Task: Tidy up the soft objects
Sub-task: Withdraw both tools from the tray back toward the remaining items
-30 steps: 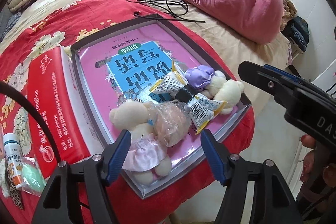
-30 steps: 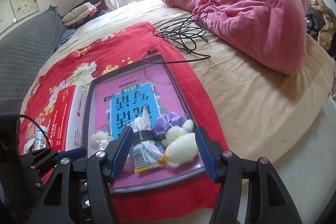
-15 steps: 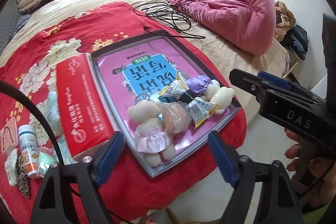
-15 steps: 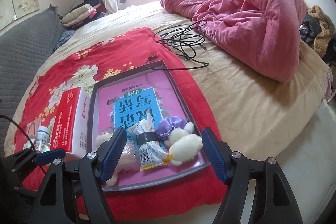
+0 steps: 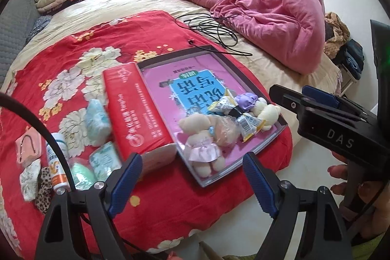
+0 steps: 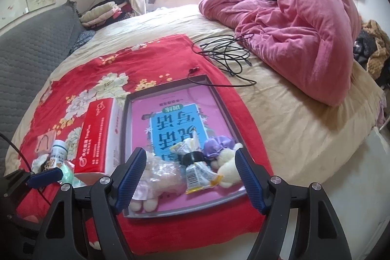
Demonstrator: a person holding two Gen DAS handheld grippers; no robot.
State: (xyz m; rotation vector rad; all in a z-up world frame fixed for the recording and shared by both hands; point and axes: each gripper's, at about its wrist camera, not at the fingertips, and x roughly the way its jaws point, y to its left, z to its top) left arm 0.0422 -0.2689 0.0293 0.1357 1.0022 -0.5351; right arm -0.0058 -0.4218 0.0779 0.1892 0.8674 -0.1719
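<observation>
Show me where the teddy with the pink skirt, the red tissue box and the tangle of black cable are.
teddy with the pink skirt (image 5: 200, 135), left wrist view, on its chest.
red tissue box (image 5: 136, 113), left wrist view, on its red top face.
black cable (image 6: 226, 52), right wrist view, in the middle of the coil.

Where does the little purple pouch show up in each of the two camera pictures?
Left wrist view: the purple pouch sits right of centre, at the tray's right edge, beside the white teddy.
Right wrist view: the pouch is low and just right of centre, between the open fingers of the right gripper.
Shared landmark: the red tissue box lies left of the tray.
</observation>
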